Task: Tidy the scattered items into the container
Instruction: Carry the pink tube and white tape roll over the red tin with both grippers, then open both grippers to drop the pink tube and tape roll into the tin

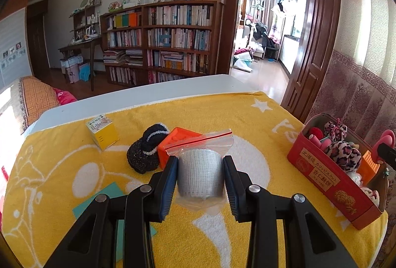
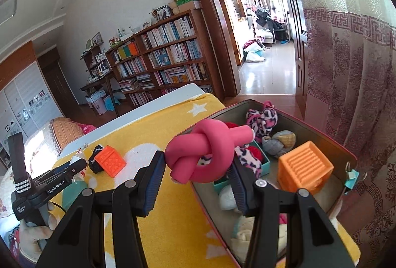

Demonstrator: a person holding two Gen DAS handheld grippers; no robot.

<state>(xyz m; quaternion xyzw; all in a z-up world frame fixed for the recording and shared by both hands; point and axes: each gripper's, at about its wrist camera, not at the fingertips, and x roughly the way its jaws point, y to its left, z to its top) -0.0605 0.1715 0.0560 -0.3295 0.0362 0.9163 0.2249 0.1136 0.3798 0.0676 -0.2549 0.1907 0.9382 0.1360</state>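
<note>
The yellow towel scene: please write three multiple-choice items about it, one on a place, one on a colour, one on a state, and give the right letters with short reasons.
1. Where is the pink knotted toy?
A. lying on the floor
B. between the fingers of the right gripper, at the edge of the red tin
C. on the bookshelf

2. What colour is the small box at the far left of the towel?
A. yellow
B. green
C. purple

3. What is the state of the left gripper?
A. open and empty
B. out of view
C. its fingers stand on each side of a bagged white roll

Answers:
1 B, the right wrist view shows the toy between the fingers, partly over the tin's rim.
2 A, its sides are yellow in the left wrist view.
3 C, the left wrist view shows both pads against the roll in its clear bag.
</note>
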